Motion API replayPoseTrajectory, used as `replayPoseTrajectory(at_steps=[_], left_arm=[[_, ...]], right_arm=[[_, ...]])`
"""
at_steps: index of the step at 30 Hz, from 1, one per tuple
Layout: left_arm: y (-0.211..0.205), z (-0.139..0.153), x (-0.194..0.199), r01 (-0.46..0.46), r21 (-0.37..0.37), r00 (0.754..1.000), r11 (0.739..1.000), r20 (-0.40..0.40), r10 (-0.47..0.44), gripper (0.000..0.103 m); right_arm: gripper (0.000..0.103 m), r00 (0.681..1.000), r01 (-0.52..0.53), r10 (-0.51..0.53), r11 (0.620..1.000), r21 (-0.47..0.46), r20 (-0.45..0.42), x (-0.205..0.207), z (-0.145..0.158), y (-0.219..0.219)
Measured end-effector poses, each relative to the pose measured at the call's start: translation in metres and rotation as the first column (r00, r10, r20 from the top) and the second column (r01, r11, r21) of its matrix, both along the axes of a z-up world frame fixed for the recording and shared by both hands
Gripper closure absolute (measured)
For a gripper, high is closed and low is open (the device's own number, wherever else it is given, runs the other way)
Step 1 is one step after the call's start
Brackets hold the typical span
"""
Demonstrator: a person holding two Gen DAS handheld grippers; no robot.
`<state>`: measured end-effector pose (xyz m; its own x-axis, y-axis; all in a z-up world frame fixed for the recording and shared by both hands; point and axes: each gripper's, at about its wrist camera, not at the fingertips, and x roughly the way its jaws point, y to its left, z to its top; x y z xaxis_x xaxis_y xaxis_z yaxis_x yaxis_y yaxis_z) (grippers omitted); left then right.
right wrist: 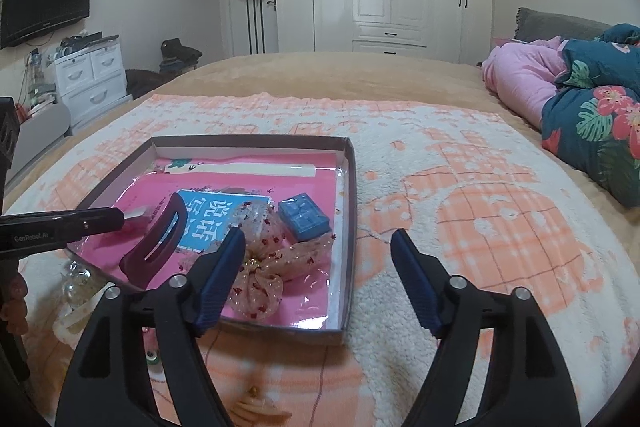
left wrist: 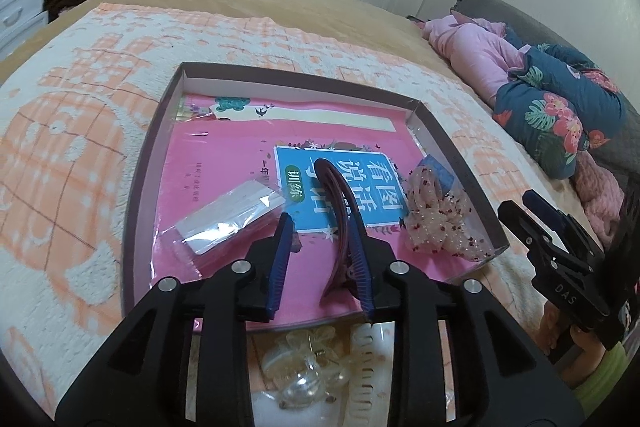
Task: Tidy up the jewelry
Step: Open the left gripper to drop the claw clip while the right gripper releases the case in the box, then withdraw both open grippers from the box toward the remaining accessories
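Left gripper jaws slightly apart around the dark red hair clip inside the tray. Right gripper jaws wide apart, empty, over the tray's near corner. Risk: the clip, leaning on one pad, tips or drags along on withdrawal.

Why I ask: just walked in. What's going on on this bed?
A person holds a two-finger gripper in each hand over a shallow cardboard tray. The left gripper stands open around a dark red curved hair clip lying in the tray. The right gripper is open and empty beside a sheer beige bow. A clear claw clip lies outside.

Legible markings

"DAS" on the right gripper body; "GenRobot.AI" on the left gripper arm; Chinese title on the pink book ahead of the tongs.
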<state>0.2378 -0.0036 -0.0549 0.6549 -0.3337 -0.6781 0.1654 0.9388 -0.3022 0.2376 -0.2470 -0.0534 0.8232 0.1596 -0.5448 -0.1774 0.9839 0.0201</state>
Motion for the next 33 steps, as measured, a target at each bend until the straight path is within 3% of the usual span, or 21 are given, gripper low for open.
replayPoseTrajectory(at_steps=[5,18,23,25,33], left_arm=[[0.002,0.006,-0.006,-0.006,0.008,1.0,1.0,0.026,0.006,0.068],[0.002,0.022,-0.025,-0.014,0.02,0.995,1.0,0.094,0.012,0.037],[0.006,0.027,-0.032,-0.023,0.015,0.994,1.0,0.11,0.022,0.033],[0.007,0.03,-0.035,-0.029,0.014,0.993,0.999,0.117,0.027,0.025],[0.015,0.037,-0.045,-0.05,0.012,0.989,0.999,0.137,0.048,0.02]], right_arm=[[0.021,1.0,0.018,-0.018,1.0,0.009,0.02,-0.008,0.004,-0.005],[0.016,0.997,0.03,-0.031,0.999,0.024,0.072,-0.032,0.016,-0.011],[0.015,0.995,0.016,-0.017,1.0,0.017,0.099,-0.042,0.022,-0.006],[0.014,0.994,0.009,-0.011,1.0,0.014,0.108,-0.046,0.024,-0.005],[0.013,0.993,-0.019,0.017,1.0,0.017,0.114,-0.059,0.027,-0.001]])
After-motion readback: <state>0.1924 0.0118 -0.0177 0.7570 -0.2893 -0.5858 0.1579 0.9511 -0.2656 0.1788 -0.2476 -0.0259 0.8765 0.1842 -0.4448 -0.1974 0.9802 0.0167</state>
